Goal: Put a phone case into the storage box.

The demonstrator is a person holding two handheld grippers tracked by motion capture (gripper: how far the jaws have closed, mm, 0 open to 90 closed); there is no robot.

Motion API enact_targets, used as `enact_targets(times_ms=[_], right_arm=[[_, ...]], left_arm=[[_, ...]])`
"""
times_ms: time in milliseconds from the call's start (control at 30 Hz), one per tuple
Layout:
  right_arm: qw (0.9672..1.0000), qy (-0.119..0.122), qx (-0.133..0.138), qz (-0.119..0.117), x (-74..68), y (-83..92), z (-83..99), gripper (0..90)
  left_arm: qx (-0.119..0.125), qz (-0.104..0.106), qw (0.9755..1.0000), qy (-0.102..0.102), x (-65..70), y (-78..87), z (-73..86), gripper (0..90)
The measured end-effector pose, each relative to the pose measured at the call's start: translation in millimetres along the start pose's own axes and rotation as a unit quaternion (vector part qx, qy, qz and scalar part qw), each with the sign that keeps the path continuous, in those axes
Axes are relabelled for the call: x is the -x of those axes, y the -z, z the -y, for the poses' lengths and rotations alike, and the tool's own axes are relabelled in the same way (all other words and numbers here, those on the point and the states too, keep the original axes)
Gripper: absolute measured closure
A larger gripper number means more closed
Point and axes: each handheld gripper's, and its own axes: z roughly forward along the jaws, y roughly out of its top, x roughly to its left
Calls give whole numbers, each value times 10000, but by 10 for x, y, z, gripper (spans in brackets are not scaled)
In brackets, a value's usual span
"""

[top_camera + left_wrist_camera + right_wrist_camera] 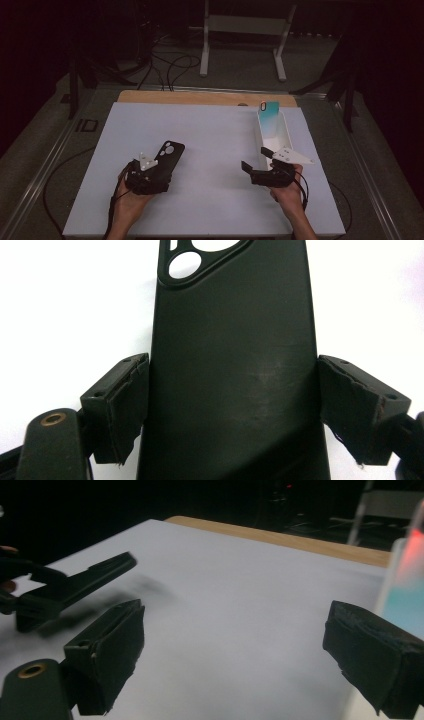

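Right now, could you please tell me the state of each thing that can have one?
Black phone case: camera cutouts facing up, held between the left tongs.
Left tongs: shut on the black phone case.
Right tongs: open, empty.
Teal phone case: leaning in the white tray.

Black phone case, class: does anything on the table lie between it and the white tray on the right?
Nothing visible does. The black case, gripped by the left hand-held gripper, and the tray are separated by bare white table; the right hand-held gripper sits nearer the person, beside the tray.
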Motion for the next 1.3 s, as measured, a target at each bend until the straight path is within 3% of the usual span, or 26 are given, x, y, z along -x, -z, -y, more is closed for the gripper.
enact_targets(times_ms=[167,400,667,767,800,933,967,1133,1300], right_arm=[[9996,-25,-192,-180,-53,-100,-142,98],[9987,-146,-254,-418,-71,-192,-295,98],[9972,-46,-237,-712,-204,-324,-541,102],[9961,-34,-218,-858,-258,-390,-625,102],[9950,-59,-215,-973,-297,-445,-675,103],[9927,-85,-244,-1180,-360,-528,-736,103],[9922,-99,-251,-1219,-371,-553,-743,105],[9899,-211,-324,-1363,-401,-638,-743,132],[9853,-429,-458,-1591,-447,-750,-738,149]], left_arm=[[267,12,9995,-145,22,77,-103,179],[501,34,9984,-253,67,151,-197,177],[767,178,9958,-462,206,183,-316,174],[871,231,9943,-570,269,186,-356,174],[1010,281,9922,-669,316,197,-384,174],[1163,325,9897,-768,378,216,-409,173],[1252,376,9880,-826,406,231,-427,173],[1371,457,9857,-871,452,251,-456,172],[1490,567,9831,-902,500,265,-490,170]])
